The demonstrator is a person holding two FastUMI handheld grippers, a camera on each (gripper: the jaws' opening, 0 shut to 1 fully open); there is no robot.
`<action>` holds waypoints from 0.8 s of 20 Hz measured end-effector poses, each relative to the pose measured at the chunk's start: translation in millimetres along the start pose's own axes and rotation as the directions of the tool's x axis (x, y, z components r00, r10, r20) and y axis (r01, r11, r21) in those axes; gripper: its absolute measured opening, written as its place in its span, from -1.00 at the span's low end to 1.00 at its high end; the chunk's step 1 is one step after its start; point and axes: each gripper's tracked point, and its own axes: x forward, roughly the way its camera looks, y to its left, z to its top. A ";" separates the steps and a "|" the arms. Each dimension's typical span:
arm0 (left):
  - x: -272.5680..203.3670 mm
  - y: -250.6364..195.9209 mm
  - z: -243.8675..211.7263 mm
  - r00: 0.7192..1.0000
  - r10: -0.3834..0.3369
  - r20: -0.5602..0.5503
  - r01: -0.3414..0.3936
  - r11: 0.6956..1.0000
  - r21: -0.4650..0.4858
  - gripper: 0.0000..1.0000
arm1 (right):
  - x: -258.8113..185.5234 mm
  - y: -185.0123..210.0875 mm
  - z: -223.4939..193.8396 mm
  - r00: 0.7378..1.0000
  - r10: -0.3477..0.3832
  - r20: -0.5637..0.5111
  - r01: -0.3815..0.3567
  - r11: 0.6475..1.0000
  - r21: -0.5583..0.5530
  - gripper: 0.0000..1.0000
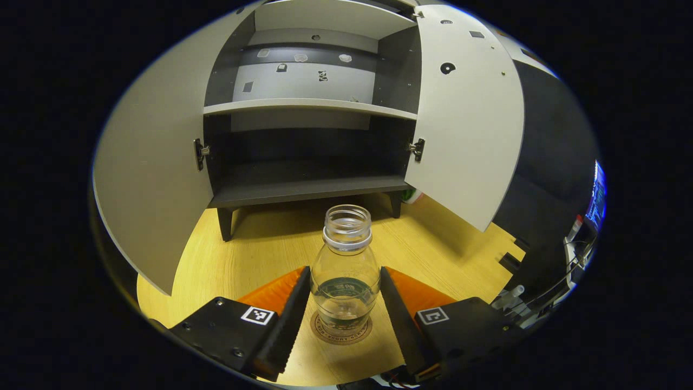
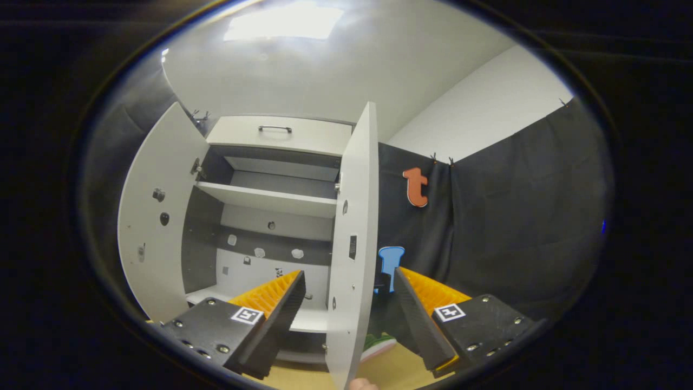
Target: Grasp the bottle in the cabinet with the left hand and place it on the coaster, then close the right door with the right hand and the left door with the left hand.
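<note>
Broadly, largest first:
Cabinet [image 1: 303, 184]: stands on a wooden table [image 1: 270, 254], both shelves bare, both doors swung open.
Left door [image 1: 151, 179]: wide open, its edge free to push.
Right door [image 2: 352, 244]: open and seen edge-on in the right gripper view; it sits between the fingers of the right gripper [image 2: 346, 319], though I cannot tell whether either finger touches it.
Right gripper jaws: spread wide, clamping nothing.
Left gripper [image 1: 345, 319]: jaws parted wide, one finger on each side of the bottle, gaps showing on both sides, so no grip.
Bottle [image 1: 345, 271]: clear plastic, uncapped, upright, out of the cabinet and standing on the coaster.
Coaster [image 1: 342, 331]: round and flat on the table, just under the bottle base.
Handling: the bottle looks nearly empty, so probably light and easy to tip; thin walls would dent under a hard squeeze. The mid-body below the shoulder seems the safest hold.
Stage: placing looks done; doors remain.
</note>
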 end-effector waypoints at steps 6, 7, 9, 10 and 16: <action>-2.0 0.0 -2.1 0.999 0.019 -0.028 -0.019 1.000 0.008 0.83 | 0.7 -10.5 -4.2 1.000 -0.025 -0.008 0.025 1.000 -0.002 0.98; -3.1 1.8 0.6 0.999 0.026 -0.021 -0.025 1.000 0.013 0.83 | 2.1 -11.5 -5.5 1.000 -0.027 -0.010 0.027 1.000 -0.001 0.98; -5.5 1.3 9.8 1.000 0.028 -0.001 -0.028 1.000 0.010 0.83 | 3.6 -12.9 -6.6 1.000 -0.030 -0.011 0.030 1.000 -0.003 0.98; -7.5 0.8 13.7 1.000 0.026 0.008 -0.026 1.000 0.003 0.83 | 4.1 -12.4 -6.9 1.000 -0.029 -0.012 0.029 1.000 -0.003 0.98; -30.4 1.3 82.4 0.990 0.044 0.134 -0.043 0.999 -0.009 0.89 | 9.3 -10.6 -10.3 1.000 -0.019 -0.013 0.019 1.000 -0.012 0.98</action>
